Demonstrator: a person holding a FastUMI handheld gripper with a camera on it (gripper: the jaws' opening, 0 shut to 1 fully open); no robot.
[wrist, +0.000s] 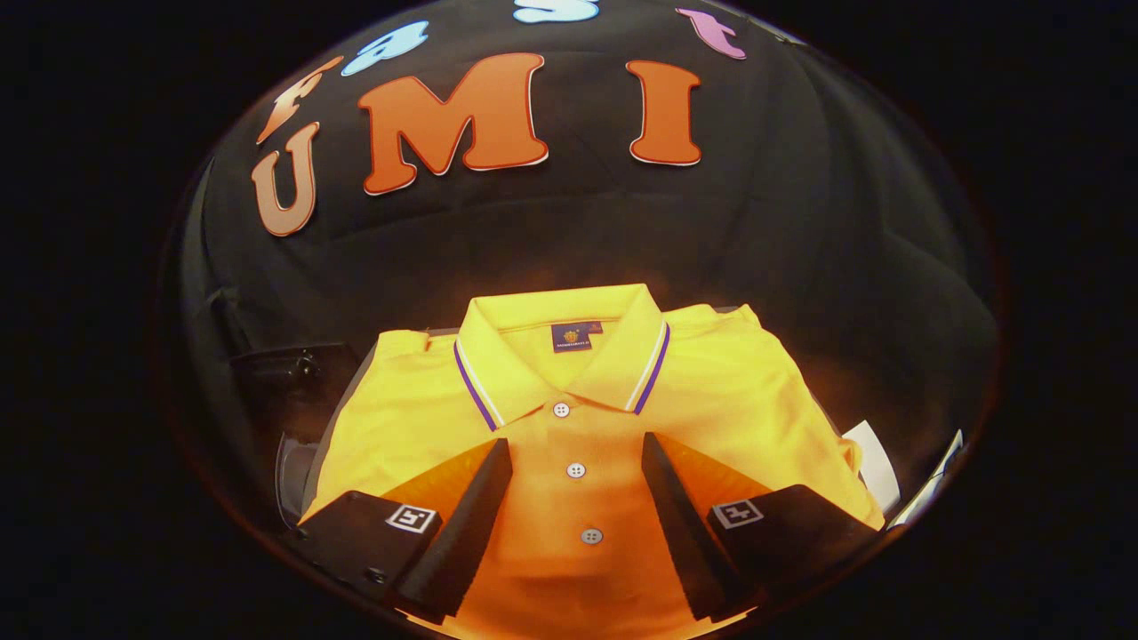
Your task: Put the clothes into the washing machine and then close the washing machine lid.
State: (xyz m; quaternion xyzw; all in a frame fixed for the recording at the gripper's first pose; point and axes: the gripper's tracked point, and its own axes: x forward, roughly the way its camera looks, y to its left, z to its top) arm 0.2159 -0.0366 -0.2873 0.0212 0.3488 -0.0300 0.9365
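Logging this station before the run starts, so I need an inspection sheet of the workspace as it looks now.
Surface: dark, mostly hidden under the shirt.
Job's things: folded yellow polo shirt with a striped collar lying flat, collar away from the gripper, button placket between the fingers; washing machine: cannot tell.
Clutter: white sheet-like items beside the shirt's edge; a dark object on the opposite side, unclear what.
Grippers: black two-finger gripper open, fingers spread above the shirt's chest, gripping nothing.
Cables: nothing seen.
Surroundings: black cloth booth wall behind the shirt.
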